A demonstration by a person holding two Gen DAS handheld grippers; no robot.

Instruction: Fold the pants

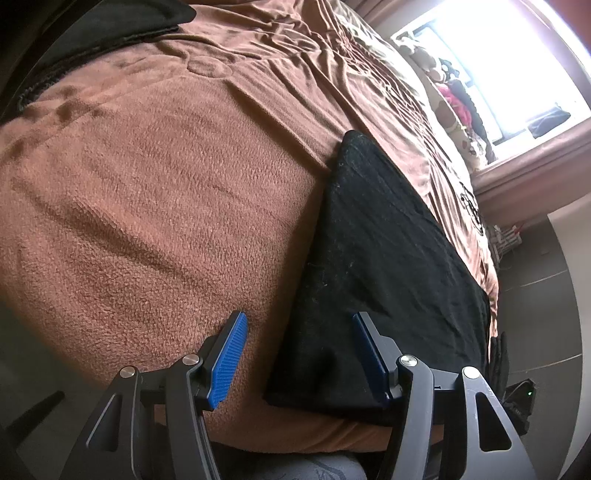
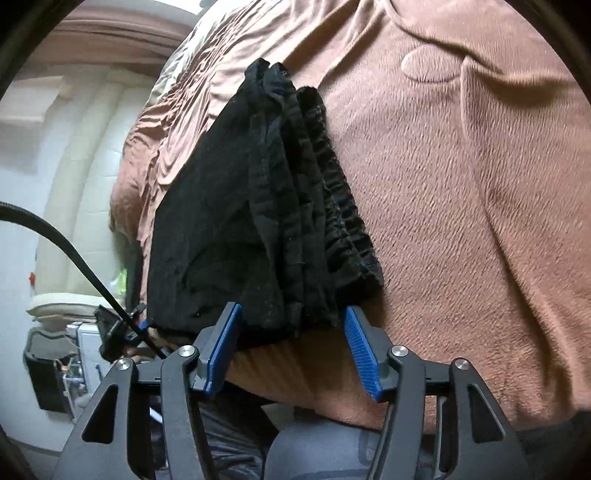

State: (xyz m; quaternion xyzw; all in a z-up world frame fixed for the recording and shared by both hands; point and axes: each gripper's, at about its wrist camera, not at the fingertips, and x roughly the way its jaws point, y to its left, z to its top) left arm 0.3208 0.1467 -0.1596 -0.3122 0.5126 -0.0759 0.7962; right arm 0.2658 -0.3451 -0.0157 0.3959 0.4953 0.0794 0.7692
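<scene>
Right wrist view: pants (image 2: pixel 258 206) folded, on bed (image 2: pixel 480 184) near edge. Right claw (image 2: pixel 291 350) apart, nothing gripped; left claw (image 1: pixel 299 354) likewise. Risk: stacked layers w/ waistband slip, fold loosens if nudged.

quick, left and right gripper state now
left gripper: open, holding nothing, over the edge of the black pants.
right gripper: open, pants' layered edge between the pads, not gripped.

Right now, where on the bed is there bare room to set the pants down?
Free: the wide brown blanket between the folded pants and the dark garment at the far corner. Crowded: the strip by the window, with the pants and toys.
</scene>
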